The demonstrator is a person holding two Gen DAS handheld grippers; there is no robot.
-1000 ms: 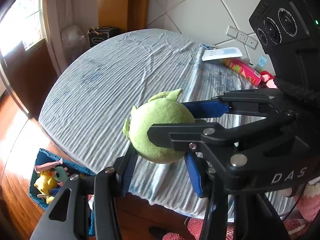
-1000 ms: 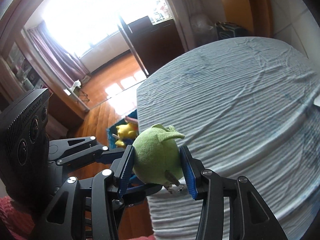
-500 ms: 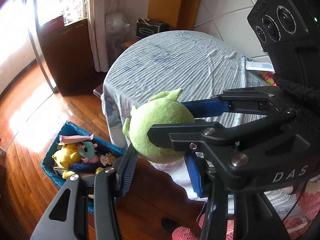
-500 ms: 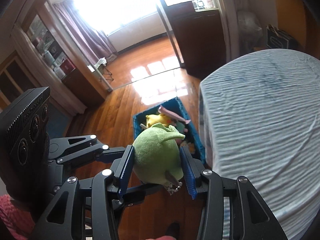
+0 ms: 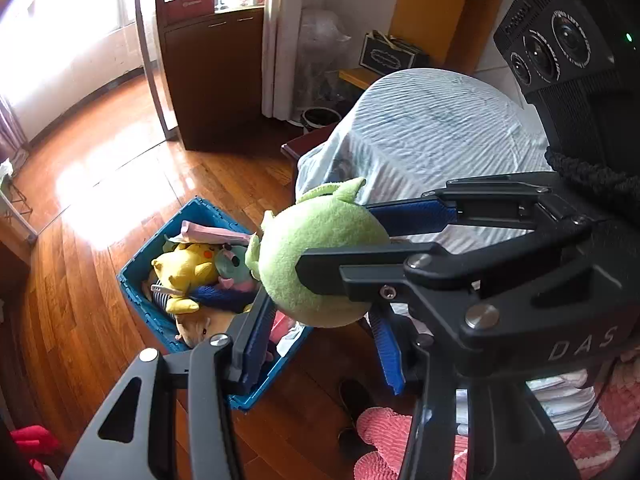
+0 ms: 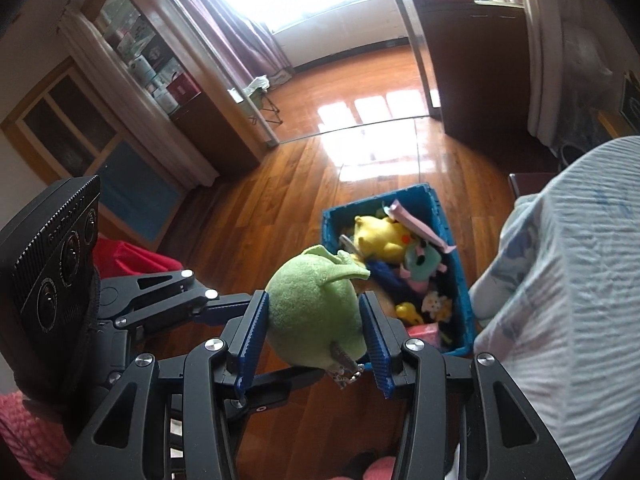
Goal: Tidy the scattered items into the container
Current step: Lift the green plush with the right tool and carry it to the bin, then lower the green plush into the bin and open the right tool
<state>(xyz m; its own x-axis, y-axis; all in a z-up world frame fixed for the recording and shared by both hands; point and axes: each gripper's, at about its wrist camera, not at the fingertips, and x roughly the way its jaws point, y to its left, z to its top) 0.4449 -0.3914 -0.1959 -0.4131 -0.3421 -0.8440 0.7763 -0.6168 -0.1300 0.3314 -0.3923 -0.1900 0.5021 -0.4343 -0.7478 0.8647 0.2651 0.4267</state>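
Where the two grippers cross at centre frame, a round green plush toy point(image 5: 320, 264) is squeezed from both sides. The right gripper point(image 6: 316, 322) pinches it between blue pads point(image 6: 252, 332). In the left wrist view, the left gripper point(image 5: 320, 336) also seems to press it, though the right gripper's black arm hides part of the contact. Below the toy, a blue crate point(image 6: 332, 220) of soft toys sits on the wooden floor, lower left; its near corner is hidden. Only the right wrist view shows a metal keychain point(image 6: 346, 368) dangling under the toy. A striped bed point(image 5: 432, 136) fills the upper right.
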